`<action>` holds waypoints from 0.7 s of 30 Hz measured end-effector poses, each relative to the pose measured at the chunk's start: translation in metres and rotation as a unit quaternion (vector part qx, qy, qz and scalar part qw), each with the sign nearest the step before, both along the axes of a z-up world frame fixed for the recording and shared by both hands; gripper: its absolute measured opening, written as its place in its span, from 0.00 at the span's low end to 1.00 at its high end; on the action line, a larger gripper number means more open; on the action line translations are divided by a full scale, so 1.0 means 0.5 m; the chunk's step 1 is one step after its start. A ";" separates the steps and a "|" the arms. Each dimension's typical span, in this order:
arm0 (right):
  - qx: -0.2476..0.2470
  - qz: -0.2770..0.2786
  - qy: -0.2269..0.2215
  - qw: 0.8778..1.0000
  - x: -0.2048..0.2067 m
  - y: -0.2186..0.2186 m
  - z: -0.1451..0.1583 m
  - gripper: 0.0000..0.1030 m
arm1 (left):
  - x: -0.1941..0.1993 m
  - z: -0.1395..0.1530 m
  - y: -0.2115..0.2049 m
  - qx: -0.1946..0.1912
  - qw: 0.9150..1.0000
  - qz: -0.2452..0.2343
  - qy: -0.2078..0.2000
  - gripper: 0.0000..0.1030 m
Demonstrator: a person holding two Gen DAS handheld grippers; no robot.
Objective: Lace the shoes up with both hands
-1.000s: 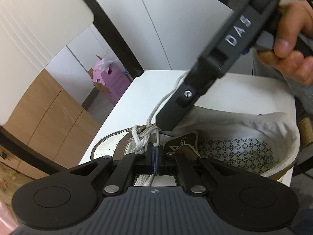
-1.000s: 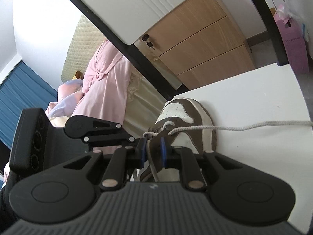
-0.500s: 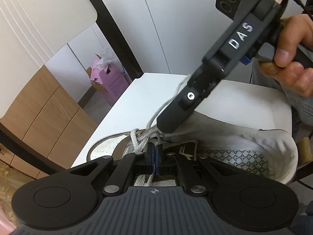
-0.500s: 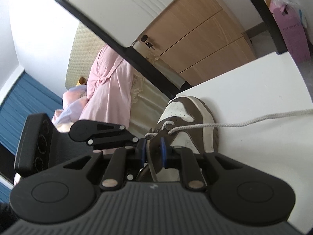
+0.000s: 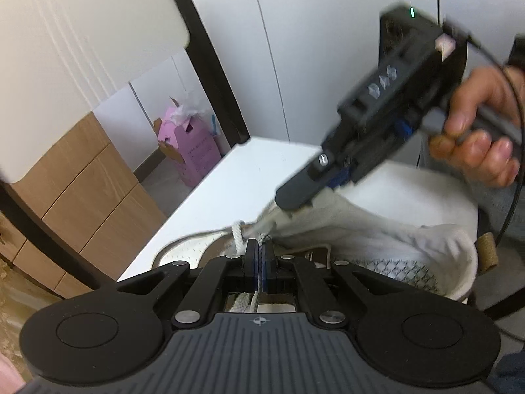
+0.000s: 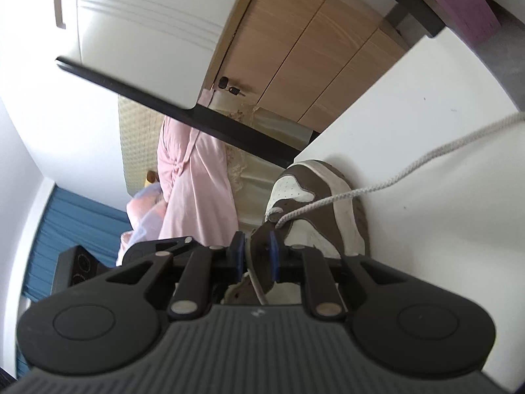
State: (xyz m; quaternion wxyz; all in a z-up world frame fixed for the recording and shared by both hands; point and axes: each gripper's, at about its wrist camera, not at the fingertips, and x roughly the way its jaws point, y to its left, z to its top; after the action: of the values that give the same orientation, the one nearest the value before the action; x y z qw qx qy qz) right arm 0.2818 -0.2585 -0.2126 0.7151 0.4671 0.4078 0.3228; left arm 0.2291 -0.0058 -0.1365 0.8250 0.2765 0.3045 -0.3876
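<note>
A brown and white sneaker point(image 5: 377, 239) lies on the white table point(image 5: 229, 180), toe pointing away. My left gripper point(image 5: 261, 252) is shut on a strand of the off-white lace point(image 5: 238, 233) just above the eyelets. In that view the right gripper point(image 5: 292, 197) comes in from the upper right, held by a hand point(image 5: 475, 138), with its tip at the sneaker's tongue. In the right wrist view my right gripper point(image 6: 254, 252) is shut on the brown eyelet flap of the sneaker point(image 6: 311, 197). A free length of lace point(image 6: 410, 170) runs from the eyelets off to the right over the table point(image 6: 426, 98).
A black chair frame point(image 5: 203, 65) with a white back stands beyond the table. A pink box point(image 5: 190, 144) sits on the floor by wooden cabinet doors point(image 5: 82, 180). A pink garment point(image 6: 193, 180) hangs past the table's far edge. The left gripper's black body point(image 6: 141, 252) shows at lower left.
The right gripper has rolled, so its view tilts and the free lace now slants upward. The left gripper has lifted slightly with the lace strand still pinched. Both grips are unchanged.
</note>
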 end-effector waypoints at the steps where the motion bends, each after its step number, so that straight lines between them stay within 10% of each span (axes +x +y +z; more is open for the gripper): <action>1: 0.004 -0.001 0.003 1.000 0.000 0.000 -0.001 0.16 | 0.001 0.001 0.002 -0.006 1.000 -0.001 0.006 0.02; 21: -0.007 0.006 -0.005 1.000 0.005 0.008 0.002 0.17 | 0.004 -0.026 -0.027 0.038 0.999 -0.001 0.008 0.03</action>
State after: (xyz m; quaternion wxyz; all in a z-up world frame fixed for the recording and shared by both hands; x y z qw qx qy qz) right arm 0.2842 -0.2545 -0.2114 0.7185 0.4579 0.4094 0.3264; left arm 0.2308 -0.0195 -0.1493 0.8108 0.3047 0.3255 -0.3793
